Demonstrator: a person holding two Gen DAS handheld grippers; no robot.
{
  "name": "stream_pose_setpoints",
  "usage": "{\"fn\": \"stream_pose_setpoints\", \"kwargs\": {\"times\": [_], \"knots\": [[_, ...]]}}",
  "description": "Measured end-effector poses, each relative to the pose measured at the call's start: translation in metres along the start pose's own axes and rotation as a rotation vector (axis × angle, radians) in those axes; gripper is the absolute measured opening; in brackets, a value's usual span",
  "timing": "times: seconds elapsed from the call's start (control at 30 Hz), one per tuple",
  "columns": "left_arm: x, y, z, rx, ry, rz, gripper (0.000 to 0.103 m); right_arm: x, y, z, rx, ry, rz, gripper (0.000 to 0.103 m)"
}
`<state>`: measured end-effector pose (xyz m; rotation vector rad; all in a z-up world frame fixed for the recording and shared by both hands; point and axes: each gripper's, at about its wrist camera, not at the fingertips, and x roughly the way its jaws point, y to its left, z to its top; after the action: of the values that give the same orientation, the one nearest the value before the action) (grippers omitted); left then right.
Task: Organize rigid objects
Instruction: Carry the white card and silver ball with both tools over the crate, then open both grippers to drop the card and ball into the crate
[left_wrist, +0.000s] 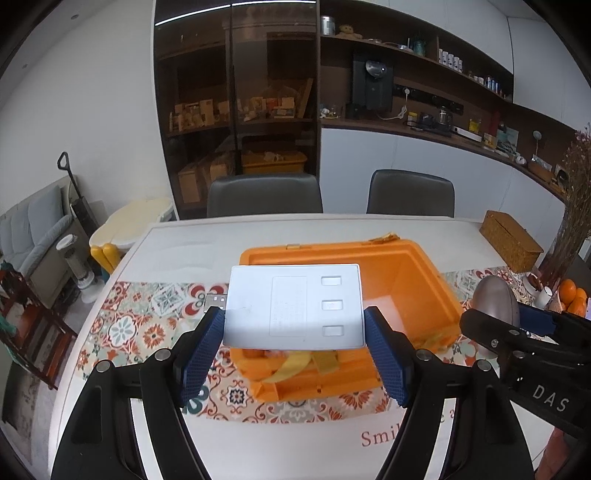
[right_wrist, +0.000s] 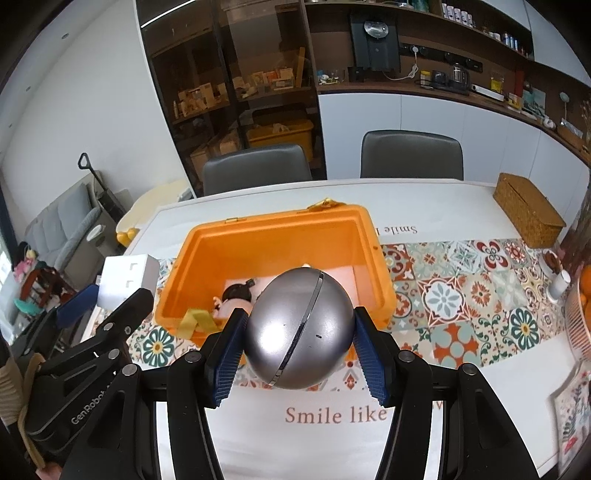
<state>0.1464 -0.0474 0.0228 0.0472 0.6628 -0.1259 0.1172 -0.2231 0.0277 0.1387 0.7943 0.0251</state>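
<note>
My left gripper (left_wrist: 295, 325) is shut on a flat white power strip (left_wrist: 295, 306) with a USB plug at its left end, held level above the near left part of an open orange bin (left_wrist: 417, 280). My right gripper (right_wrist: 299, 332) is shut on a silver egg-shaped device (right_wrist: 299, 328), held above the table just in front of the bin (right_wrist: 365, 243). Inside the bin lie a dark item (right_wrist: 238, 290), a pinkish item and a yellow strap (right_wrist: 195, 319). The power strip also shows in the right wrist view (right_wrist: 127, 280), and the silver device in the left wrist view (left_wrist: 495, 299).
The bin stands on a patterned runner (right_wrist: 461, 291) on a white table. A woven box (right_wrist: 528, 214) sits at the far right, a white cup (right_wrist: 559, 286) and oranges (left_wrist: 570, 295) at the right edge. Two grey chairs (right_wrist: 258, 166) stand behind the table.
</note>
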Motion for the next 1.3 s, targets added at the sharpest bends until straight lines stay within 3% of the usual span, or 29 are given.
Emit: {"fn": "stream_pose_setpoints", "kwargs": {"times": [0.47,1.03,1.3], "knots": [[0.029,-0.009,0.036,0.021,0.018,-0.02,0.076,0.022,-0.002,0.041,-0.016,0.008,-0.026,0.057],[0.103,-0.002,0.043,0.031,0.188,-0.005,0.076,0.089,-0.004,0.071,-0.035,0.127,-0.039,0.057],[0.139,-0.005,0.041,0.058,0.276,-0.005,0.076,0.134,-0.011,0.074,-0.013,0.242,-0.043,0.057]]}}
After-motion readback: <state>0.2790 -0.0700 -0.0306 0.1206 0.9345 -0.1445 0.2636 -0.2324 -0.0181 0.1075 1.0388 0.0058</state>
